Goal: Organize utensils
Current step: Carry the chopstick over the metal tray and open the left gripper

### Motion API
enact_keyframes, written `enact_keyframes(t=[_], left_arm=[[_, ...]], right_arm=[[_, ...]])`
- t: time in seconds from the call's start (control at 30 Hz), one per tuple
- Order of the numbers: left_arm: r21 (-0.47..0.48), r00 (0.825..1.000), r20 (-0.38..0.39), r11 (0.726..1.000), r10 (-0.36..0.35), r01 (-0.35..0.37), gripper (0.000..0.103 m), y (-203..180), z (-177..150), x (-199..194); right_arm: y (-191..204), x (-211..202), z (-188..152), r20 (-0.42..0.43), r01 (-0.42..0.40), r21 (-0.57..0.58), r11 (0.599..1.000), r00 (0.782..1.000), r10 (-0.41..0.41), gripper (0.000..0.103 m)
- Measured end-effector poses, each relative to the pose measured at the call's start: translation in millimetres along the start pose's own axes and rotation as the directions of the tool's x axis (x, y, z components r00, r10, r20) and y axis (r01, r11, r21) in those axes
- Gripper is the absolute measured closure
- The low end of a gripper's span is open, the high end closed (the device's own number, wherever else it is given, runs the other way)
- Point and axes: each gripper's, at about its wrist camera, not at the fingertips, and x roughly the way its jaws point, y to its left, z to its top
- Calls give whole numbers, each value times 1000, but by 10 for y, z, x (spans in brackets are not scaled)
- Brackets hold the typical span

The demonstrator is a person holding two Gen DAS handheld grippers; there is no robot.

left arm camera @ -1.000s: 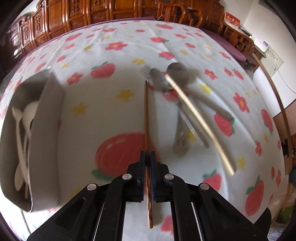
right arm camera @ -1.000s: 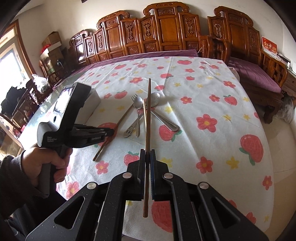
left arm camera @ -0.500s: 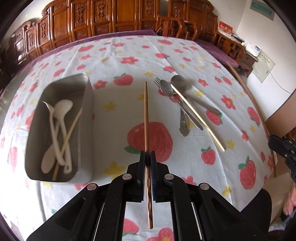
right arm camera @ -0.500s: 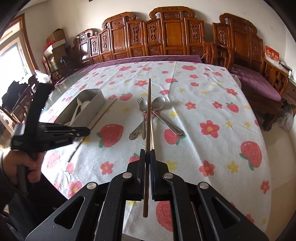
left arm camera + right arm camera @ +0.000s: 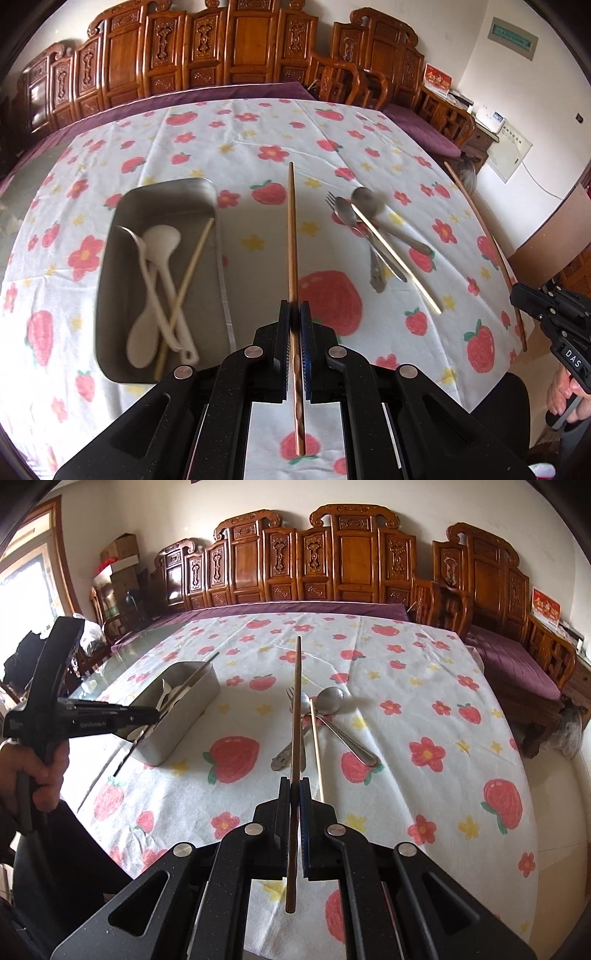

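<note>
Metal tray (image 5: 110,266): on the bench at the left, on the flowered cloth (image 5: 258,155); it holds two white spoons (image 5: 155,266) and one pale chopstick (image 5: 184,291) lying diagonally across them.
Left gripper (image 5: 294,314): fingers pressed together on a brown chopstick (image 5: 292,236), which points forward in the air just right of the tray; its twisted end sticks out behind the fingers.
Loose utensils: right of that chopstick, lying on the cloth in a crossed heap, a fork (image 5: 373,254), a small metal spoon (image 5: 345,212) and a large metal spoon (image 5: 365,199); a second pale chopstick (image 5: 397,258) rests across them.
Right gripper (image 5: 294,794): clamped on a second brown chopstick (image 5: 295,716), held above the bench and pointing forward over the heap; in the left wrist view this stick shows at the far right edge.
Surroundings: carved wooden seating (image 5: 332,565) with purple cushions stands behind the bench.
</note>
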Motion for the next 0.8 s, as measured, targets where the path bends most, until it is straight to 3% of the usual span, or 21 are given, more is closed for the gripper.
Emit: enact_keyframes(t=[0.4,0.8], left_arm=[[-36,998,17,997,68,-68,99,659,230,-137],[-81,993,-45,990,113,-117,99,1178,269,198]], right_arm=[[337,199,259,-18,-41,-46,998,999,40,97],[640,429,417,-27,-80,-55,995,997,79,97]])
